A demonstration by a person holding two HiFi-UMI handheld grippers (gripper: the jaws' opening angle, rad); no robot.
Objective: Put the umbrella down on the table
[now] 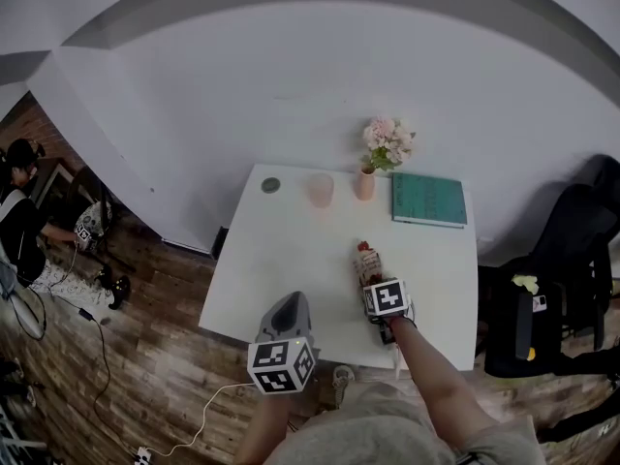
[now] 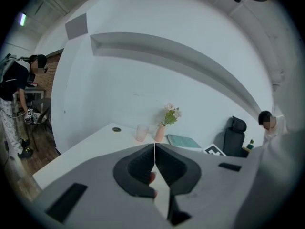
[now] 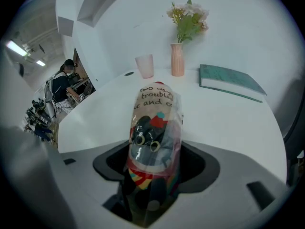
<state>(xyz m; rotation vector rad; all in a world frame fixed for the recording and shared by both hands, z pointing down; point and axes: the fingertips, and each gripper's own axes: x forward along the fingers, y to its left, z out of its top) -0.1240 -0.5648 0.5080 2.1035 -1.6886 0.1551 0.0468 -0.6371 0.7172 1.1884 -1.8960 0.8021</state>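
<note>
A folded umbrella (image 1: 367, 260) in a clear printed sleeve, with a cartoon figure and red and rainbow colours, lies lengthwise on the white table (image 1: 281, 260) right of centre. My right gripper (image 1: 374, 281) is shut on its near end. In the right gripper view the umbrella (image 3: 155, 123) fills the gap between the jaws of the right gripper (image 3: 156, 159), and its far end points at the vase. My left gripper (image 1: 291, 301) hovers over the table's front edge. Seen in its own view, the left gripper (image 2: 155, 146) is shut on nothing.
Along the table's far edge stand a pink vase of flowers (image 1: 366, 182), a pink cup (image 1: 321, 190), a teal book (image 1: 429, 200) and a small dark disc (image 1: 270, 185). A black chair (image 1: 557, 279) is to the right. A person (image 1: 19, 211) crouches far left on the wooden floor among cables.
</note>
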